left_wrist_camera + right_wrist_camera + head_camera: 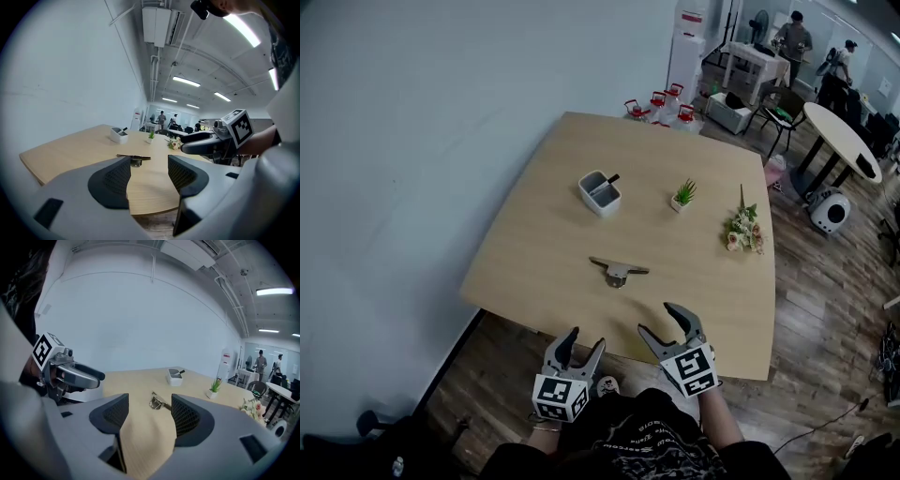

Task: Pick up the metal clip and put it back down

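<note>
The metal clip (618,270) lies flat on the wooden table (534,253), near the middle of its front half. It shows too in the left gripper view, clip (134,159), and in the right gripper view, clip (158,402). My left gripper (578,349) hangs off the table's front edge, open and holding nothing. The right gripper (661,322) hovers over the front edge, a little right of the clip, also open and bare. Both are well short of the clip.
A white pen holder (600,193), a small potted plant (683,195) and a flower bunch (743,230) stand farther back on the table. Bottles with red caps (661,105) sit on the floor beyond it. Right are another table (839,136), chairs and people.
</note>
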`<state>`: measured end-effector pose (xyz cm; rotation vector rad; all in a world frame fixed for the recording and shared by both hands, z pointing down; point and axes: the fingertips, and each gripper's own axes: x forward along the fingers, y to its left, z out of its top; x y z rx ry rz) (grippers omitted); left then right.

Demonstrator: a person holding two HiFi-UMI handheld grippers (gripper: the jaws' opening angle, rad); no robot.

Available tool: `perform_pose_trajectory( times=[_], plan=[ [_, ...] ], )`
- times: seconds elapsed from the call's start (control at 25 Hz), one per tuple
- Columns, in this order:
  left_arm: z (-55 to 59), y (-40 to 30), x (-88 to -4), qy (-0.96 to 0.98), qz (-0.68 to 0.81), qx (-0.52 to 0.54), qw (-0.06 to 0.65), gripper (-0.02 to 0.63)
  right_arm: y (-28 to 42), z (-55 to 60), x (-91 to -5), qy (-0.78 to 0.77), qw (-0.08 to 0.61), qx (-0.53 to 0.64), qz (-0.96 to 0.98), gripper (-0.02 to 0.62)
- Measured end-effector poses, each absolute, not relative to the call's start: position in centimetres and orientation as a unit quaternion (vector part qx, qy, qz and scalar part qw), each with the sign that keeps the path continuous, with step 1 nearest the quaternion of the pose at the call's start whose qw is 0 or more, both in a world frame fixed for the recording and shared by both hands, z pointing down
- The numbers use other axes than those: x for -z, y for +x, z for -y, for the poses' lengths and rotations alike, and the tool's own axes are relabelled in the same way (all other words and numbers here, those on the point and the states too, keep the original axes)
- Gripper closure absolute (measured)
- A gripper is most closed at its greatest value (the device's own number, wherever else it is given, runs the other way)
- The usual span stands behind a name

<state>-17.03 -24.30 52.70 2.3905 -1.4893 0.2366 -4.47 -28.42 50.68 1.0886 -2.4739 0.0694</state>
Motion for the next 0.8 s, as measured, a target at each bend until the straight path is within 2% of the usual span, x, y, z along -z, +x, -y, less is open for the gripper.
perform_pose_trajectory(
  times=[0.32, 0.52, 0.8],
  plan=[
    [24.2, -19.6, -54.1, 0.808, 0.551, -0.093, 0.186, 0.353, -8.1, 33.5, -51.9, 0.342, 0.252, -0.007, 0.905, 0.319],
    [23.9, -21.2, -54.3, 0.787, 0.577, -0.096, 0.197, 0.353, -10.4, 36.3, -53.9, 0.31, 0.318, 0.072, 0.893, 0.339],
    [23.4, -23.9, -54.5, 0.748, 0.621, -0.097, 0.212, 0.353, -12.7, 40.1, -58.3, 0.262, 0.392, 0.11, 0.875, 0.352]
  ],
)
